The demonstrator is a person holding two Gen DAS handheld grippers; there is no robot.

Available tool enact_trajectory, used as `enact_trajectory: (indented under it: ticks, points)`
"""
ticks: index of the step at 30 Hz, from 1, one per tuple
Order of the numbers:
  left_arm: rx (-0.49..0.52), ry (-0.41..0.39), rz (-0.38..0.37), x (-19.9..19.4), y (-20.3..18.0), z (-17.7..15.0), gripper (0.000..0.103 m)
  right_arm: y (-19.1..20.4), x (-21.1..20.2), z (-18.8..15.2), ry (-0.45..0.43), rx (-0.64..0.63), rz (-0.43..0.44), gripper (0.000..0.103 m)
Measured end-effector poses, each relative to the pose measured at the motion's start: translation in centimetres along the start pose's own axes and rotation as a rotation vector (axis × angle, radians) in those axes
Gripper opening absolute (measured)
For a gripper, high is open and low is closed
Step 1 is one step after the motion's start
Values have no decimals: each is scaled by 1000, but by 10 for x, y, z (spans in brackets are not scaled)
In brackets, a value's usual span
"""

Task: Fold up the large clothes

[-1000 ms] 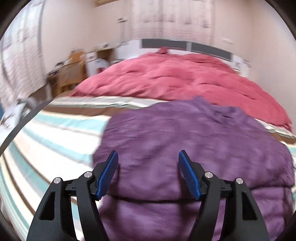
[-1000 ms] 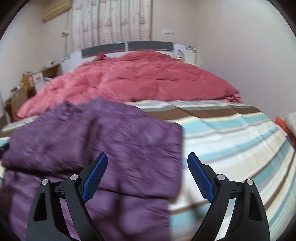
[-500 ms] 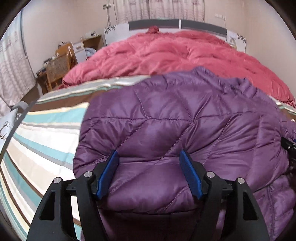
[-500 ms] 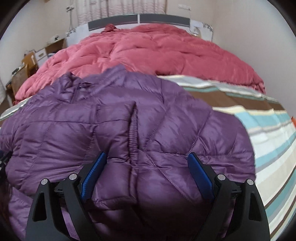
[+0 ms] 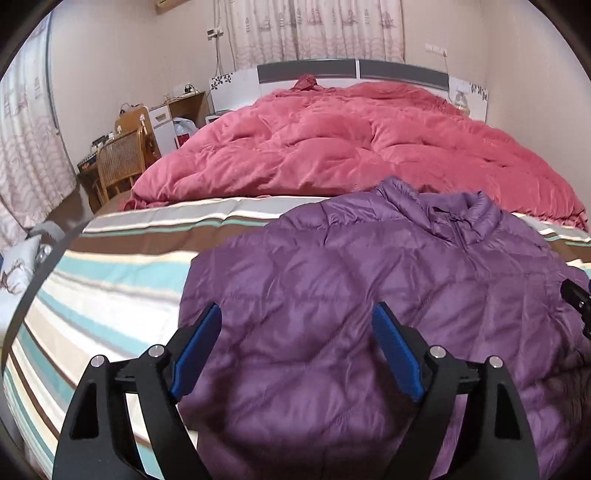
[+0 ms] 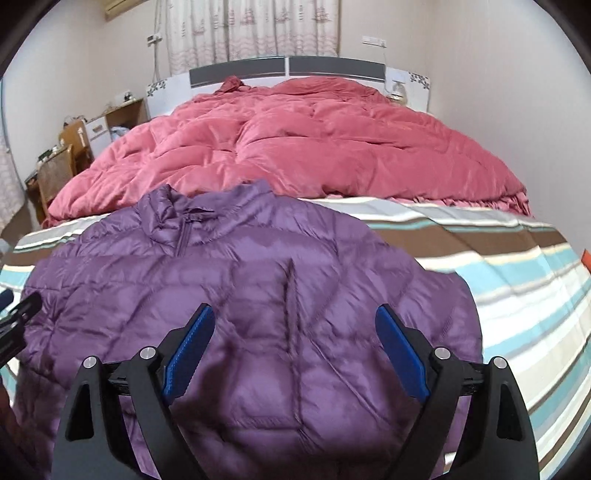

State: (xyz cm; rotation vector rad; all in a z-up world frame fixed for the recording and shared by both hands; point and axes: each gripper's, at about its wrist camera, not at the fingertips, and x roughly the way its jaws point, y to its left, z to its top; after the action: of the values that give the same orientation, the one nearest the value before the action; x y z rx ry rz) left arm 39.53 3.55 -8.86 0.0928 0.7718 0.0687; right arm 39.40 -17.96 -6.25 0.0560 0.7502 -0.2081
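A purple quilted jacket [image 5: 369, 302] is seen spread on the striped sheet [image 5: 110, 273] of the bed, its collar [image 5: 458, 214] turned toward 12 o'clock, just beside the edge of a pink duvet [image 5: 332, 147] that is heaped over the far half of the bed. In the left wrist view the jacket fills the lower centre and the 3 o'clock side, and the striped sheet is left bare toward 9 o'clock. In the right wrist view the jacket [image 6: 240, 295] is seen from the other side, with the collar [image 6: 192, 210] at about 11 o'clock, the zip run down from it, and the bare striped sheet [image 6: 517, 295] at 3 o'clock.

The left hand-held gripper [image 5: 295, 347] is held over the jacket with its blue pads [image 5: 197, 350] set wide apart; nothing is gripped between them. The right hand-held gripper [image 6: 295, 350] is likewise held wide over the jacket's middle, and nothing is clasped by its pads [image 6: 400, 354]. Whether either gripper is touching the fabric cannot be told.

A part of the right hand-held gripper is seen at the 3 o'clock edge of the left view, and a part of the left one at the 9 o'clock edge of the right view.

A grey and white headboard [image 5: 351, 74] is seen at 12 o'clock, with pale curtains [image 5: 314, 29] behind it. A wicker chair [image 5: 118, 162] is placed at about 10 o'clock, beside the bed.
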Motion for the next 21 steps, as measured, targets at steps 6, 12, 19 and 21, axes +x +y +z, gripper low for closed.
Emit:
enact_trajectory:
  ticks: [6,12,19,21]
  points:
    - [80,52,53,42,-18,8,86,9,34,7,41,-31,-38,88]
    - [74,86,15,68,-15,6,91,9,63,-3,97,-18,-40,96]
    - [61,94,11,66,-14,5,91,7,64,-2,96,-18,-37,96]
    - [65,81,16,53,-11,1,93,-2,49,-3,77,8,-19,96]
